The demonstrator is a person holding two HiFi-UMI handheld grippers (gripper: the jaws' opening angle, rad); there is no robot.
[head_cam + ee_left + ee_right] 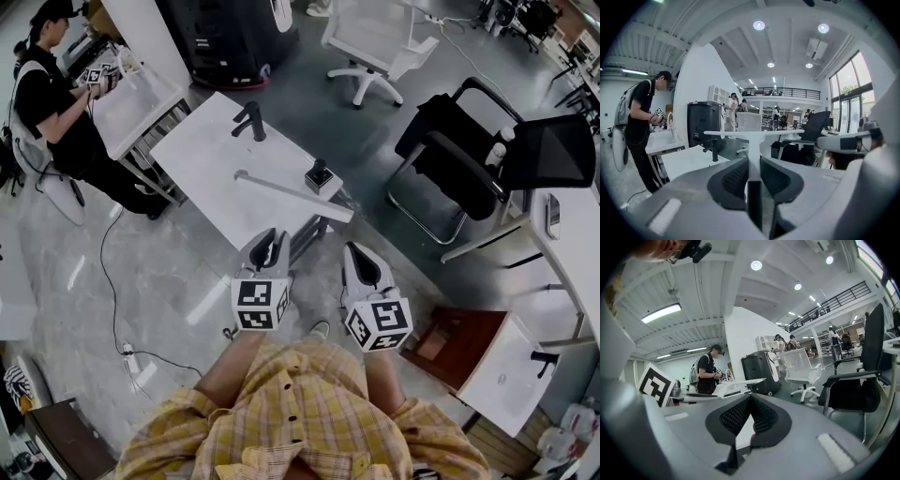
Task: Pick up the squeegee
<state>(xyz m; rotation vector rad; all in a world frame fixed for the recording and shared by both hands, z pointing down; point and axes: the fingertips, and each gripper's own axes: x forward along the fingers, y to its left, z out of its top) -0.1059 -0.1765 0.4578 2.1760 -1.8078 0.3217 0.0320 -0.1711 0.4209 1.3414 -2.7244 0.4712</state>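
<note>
Squeegee and left gripper are joined: the jaws are closed on its white handle, and the padded faces press it from both sides. In the left gripper view the handle runs straight up from between the pads of the left gripper to the squeegee blade, a long white bar set crosswise like the top of a T. From the head view that bar lies slantwise over the near end of a white table. It seems to stand clear of the top, though the head view alone does not settle that.

The right gripper hangs just beside the left one, a little nearer the wearer, with its marker cube facing up. Its own view shows the right gripper with the dark ribbed pads brought together at their tips and nothing caught between them (only pale table surface shows through the gap lower down).

On the table a black faucet stands near the far side, and a small black fitting on a square base sits by the right edge, close to the blade's far end. A black office chair stands to the right and a white office chair beyond the table. At upper left a person in a black shirt works at another white table. The wearer's yellow plaid shirt fills the bottom of the head view.
</note>
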